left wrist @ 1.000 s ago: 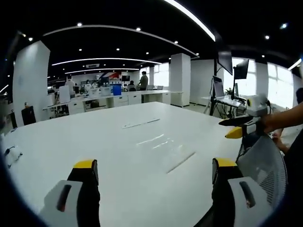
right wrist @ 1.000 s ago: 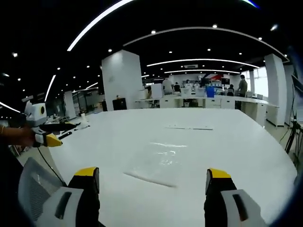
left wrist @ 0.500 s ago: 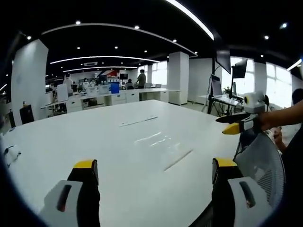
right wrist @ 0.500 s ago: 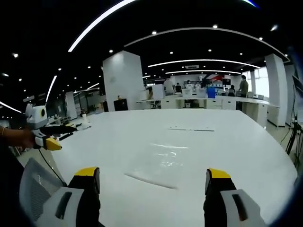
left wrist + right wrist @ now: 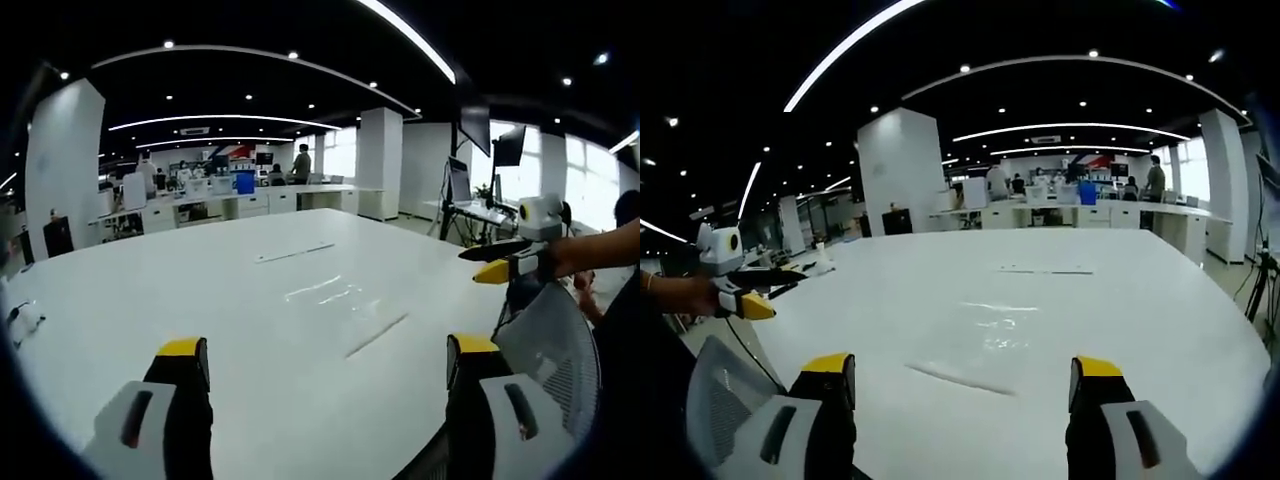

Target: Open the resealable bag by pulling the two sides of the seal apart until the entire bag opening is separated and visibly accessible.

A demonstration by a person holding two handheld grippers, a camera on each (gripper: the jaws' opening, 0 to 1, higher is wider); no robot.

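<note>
A clear resealable bag point(image 5: 345, 315) lies flat on the white table point(image 5: 150, 290), its seal strip a dark line nearest the table's front edge; the same bag point(image 5: 975, 350) shows in the right gripper view. My left gripper point(image 5: 325, 375) is open, held short of the bag above the table's near edge, jaws empty. My right gripper point(image 5: 965, 385) is open too, apart from the bag. In the left gripper view the right gripper point(image 5: 500, 262) enters from the right, held by a hand. In the right gripper view the left gripper point(image 5: 745, 290) enters from the left.
A mesh-backed office chair point(image 5: 555, 350) stands at the table's edge, also seen as a chair back point(image 5: 725, 400). A thin strip point(image 5: 295, 253) lies farther back on the table. Desks, monitors and people fill the office beyond.
Both views have shifted slightly with the hands. The bag lies as before and both grippers stay open.
</note>
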